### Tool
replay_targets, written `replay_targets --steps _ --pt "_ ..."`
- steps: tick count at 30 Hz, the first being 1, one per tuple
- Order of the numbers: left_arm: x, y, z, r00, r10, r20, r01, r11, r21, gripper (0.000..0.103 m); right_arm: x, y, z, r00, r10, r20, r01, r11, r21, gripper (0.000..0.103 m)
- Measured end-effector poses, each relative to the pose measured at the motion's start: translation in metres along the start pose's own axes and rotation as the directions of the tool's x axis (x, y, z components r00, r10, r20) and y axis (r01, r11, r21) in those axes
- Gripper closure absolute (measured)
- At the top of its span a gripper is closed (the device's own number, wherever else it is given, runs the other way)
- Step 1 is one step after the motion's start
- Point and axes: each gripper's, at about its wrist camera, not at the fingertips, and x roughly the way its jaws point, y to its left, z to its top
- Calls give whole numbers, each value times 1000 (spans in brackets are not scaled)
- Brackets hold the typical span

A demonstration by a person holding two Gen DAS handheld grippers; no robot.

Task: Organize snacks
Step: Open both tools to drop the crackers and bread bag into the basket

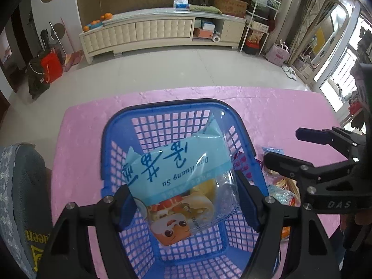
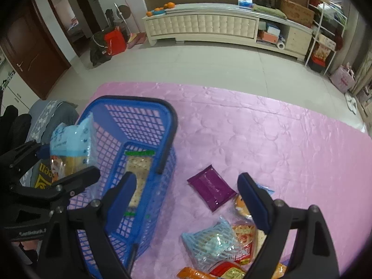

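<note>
My left gripper (image 1: 188, 205) is shut on a light blue and clear snack bag (image 1: 181, 181) and holds it over the blue plastic basket (image 1: 162, 121). The bag (image 2: 72, 146) and basket (image 2: 141, 121) also show at the left of the right wrist view, and a cracker packet (image 2: 139, 169) lies in the basket. My right gripper (image 2: 186, 200) is open and empty above the pink tablecloth, right of the basket. It shows in the left wrist view (image 1: 290, 148) too. A purple packet (image 2: 211, 190) and a pile of snack packets (image 2: 223, 244) lie by the right gripper.
The pink-covered table (image 2: 267, 134) stretches far and right. A grey chair cushion (image 1: 21, 197) stands at the table's left edge. Beyond lie a tiled floor and a long cream cabinet (image 1: 151, 32).
</note>
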Motion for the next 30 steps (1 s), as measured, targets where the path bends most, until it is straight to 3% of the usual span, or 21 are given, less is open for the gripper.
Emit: replay_targets --steps 4,8,15,30 --pt "18 7 10 999 -44 -22 43 998 -35 29 7 -8 2 1000 -12 -4 12 1000 4 12" --pt "20 8 15 1000 15 12 -15 1000 -21 24 13 -19 3 1000 -25 -5 25 999 21 12" --pt "6 0 5 999 29 20 -29 1000 3 23 6 -24 -3 1000 0 -4 0 999 34 12" --pt "-68 -52 -22 996 12 92 -19 997 73 23 -79 -32 -40 997 -20 69 19 999 26 12"
